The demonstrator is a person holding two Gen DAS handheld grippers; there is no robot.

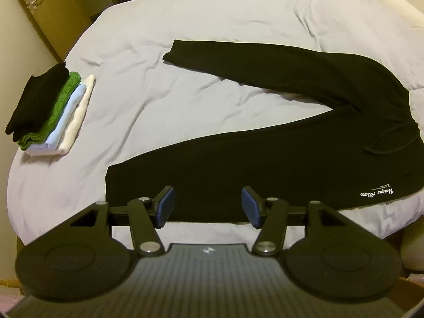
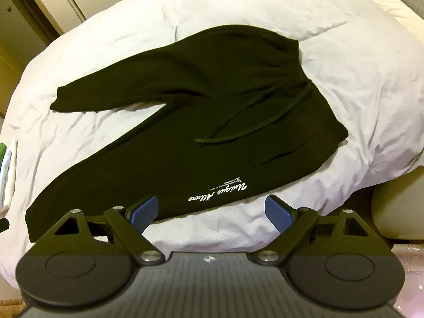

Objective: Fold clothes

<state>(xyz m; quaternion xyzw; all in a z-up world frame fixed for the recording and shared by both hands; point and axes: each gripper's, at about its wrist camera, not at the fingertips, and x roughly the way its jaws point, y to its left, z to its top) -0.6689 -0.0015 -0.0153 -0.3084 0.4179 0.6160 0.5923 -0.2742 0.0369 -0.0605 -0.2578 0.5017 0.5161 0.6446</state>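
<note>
Black sweatpants [image 1: 265, 156] lying spread in a V across the centre of both frames on the white duvet [image 1: 212, 21], legs splaying toward the left, waistband and loose drawstring [image 2: 238, 129] bunching toward the right. Hovering low in the frame over the near leg: left gripper [image 1: 208, 206], jaws about half parted, gripping nothing. Hanging beside the white lettering [image 2: 217, 194]: right gripper [image 2: 210, 213], jaws spread wide, likewise empty. Waiting at left of the left-wrist view: folded stack [image 1: 50, 111] of black, green, blue and white pieces. Likely next, bringing one leg over the other; worth pinching hem and waist together, lifting evenly, tucking the drawstring in, smoothing creases before halving.
</note>
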